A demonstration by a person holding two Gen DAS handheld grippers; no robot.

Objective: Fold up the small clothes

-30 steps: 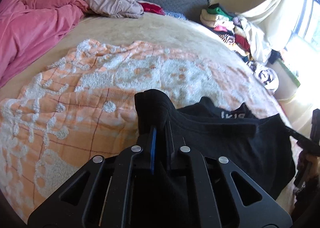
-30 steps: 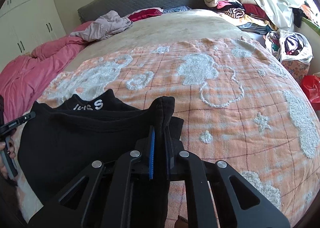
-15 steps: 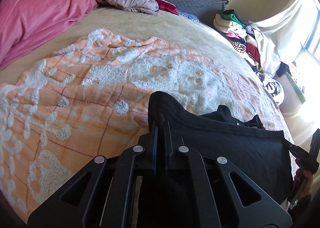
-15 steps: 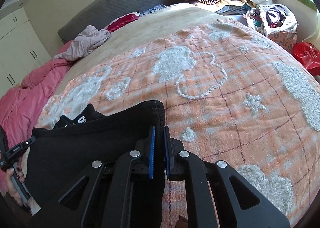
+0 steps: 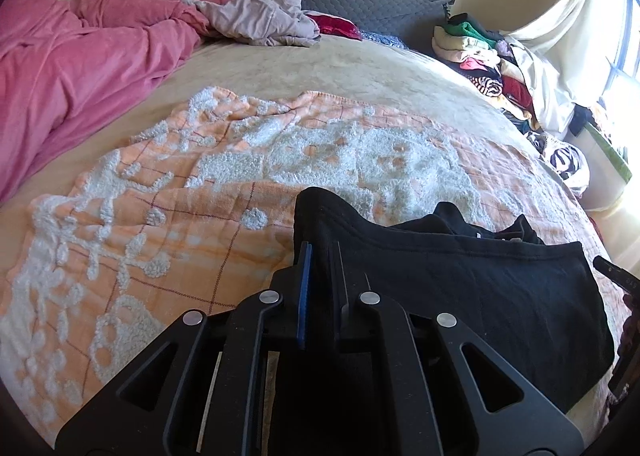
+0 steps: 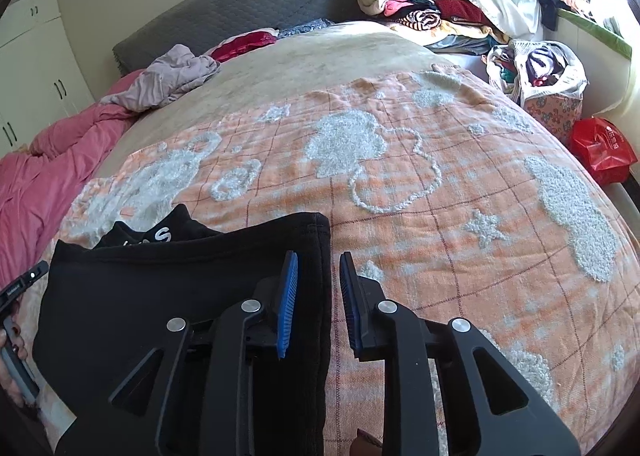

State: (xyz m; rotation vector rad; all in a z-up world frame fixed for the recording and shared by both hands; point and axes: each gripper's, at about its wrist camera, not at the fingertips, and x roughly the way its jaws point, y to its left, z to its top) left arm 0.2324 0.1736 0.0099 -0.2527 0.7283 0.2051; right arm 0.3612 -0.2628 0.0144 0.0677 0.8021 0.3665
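black shirt (image 6: pixel 168 296) lies flat on orange blanket (image 6: pixel 420 216), 7 o'clock in the right wrist view, 5 o'clock in the left wrist view. left gripper (image 5: pixel 320 256) jaws pressed together, pinching the shirt's corner. right gripper (image 6: pixel 316 268) jaws just opened, now spread, shirt edge between them, blue pads (image 6: pixel 289 292) not pressing on it

Each camera sits just behind its own fingers, tilted down over the bed (image 5: pixel 320 68) toward the headboard (image 6: pixel 240 12). The left view looks from the garment's (image 5: pixel 460 280) left corner, the right from its right corner, both close above it. Both views share the garment, blanket (image 6: pixel 440 196), headboard and clothes pile (image 5: pixel 480 48).
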